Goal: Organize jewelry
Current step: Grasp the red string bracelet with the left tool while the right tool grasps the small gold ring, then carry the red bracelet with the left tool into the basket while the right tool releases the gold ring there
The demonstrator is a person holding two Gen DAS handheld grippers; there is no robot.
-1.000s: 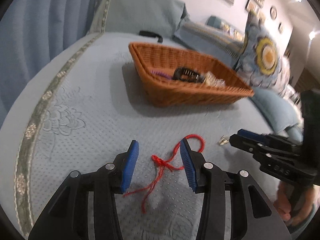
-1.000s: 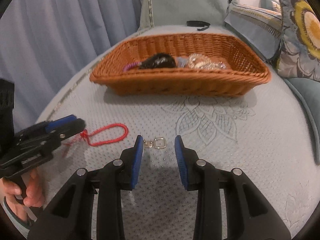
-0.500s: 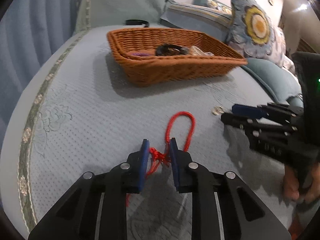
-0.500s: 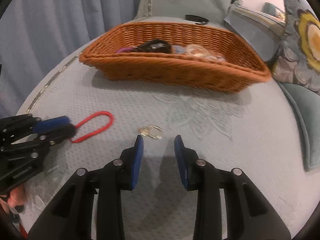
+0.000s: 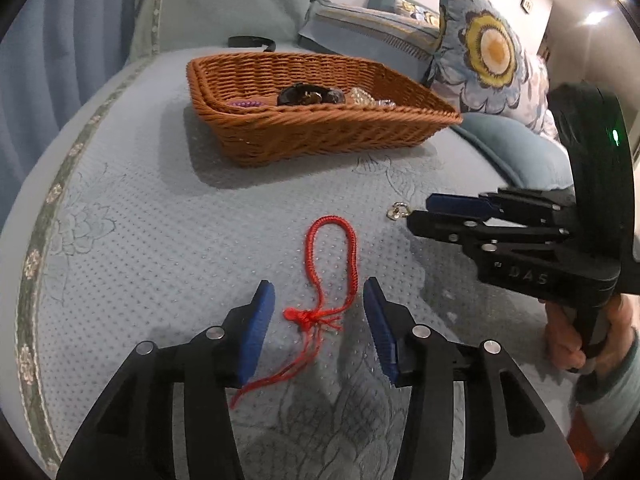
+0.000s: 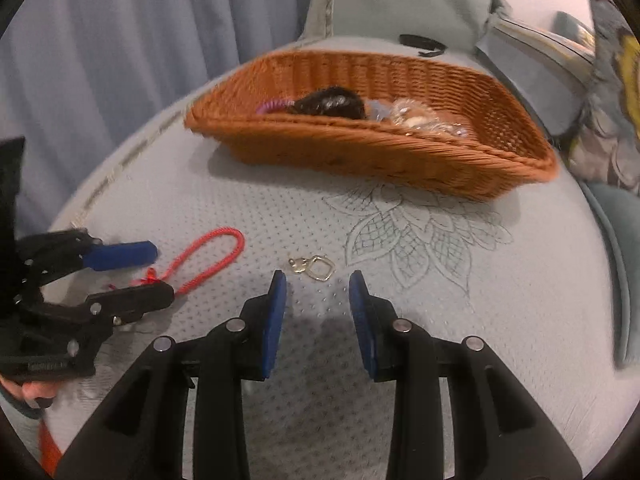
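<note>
At the lower centre, the left tool (image 5: 319, 312) is held open around the knot of the red cord bracelet (image 5: 332, 256). The right tool (image 6: 317, 300) is held open just below the gold earrings (image 6: 311, 267) on the bed (image 6: 500, 300).

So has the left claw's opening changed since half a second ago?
Yes. The left claw has opened: its blue pads, nearly pinching the knot of the red cord bracelet before, now stand wide on either side of it.

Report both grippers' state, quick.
Left gripper: open, holding nothing; its fingers sit either side of the red cord.
Right gripper: open, empty, just short of the earring.
</note>
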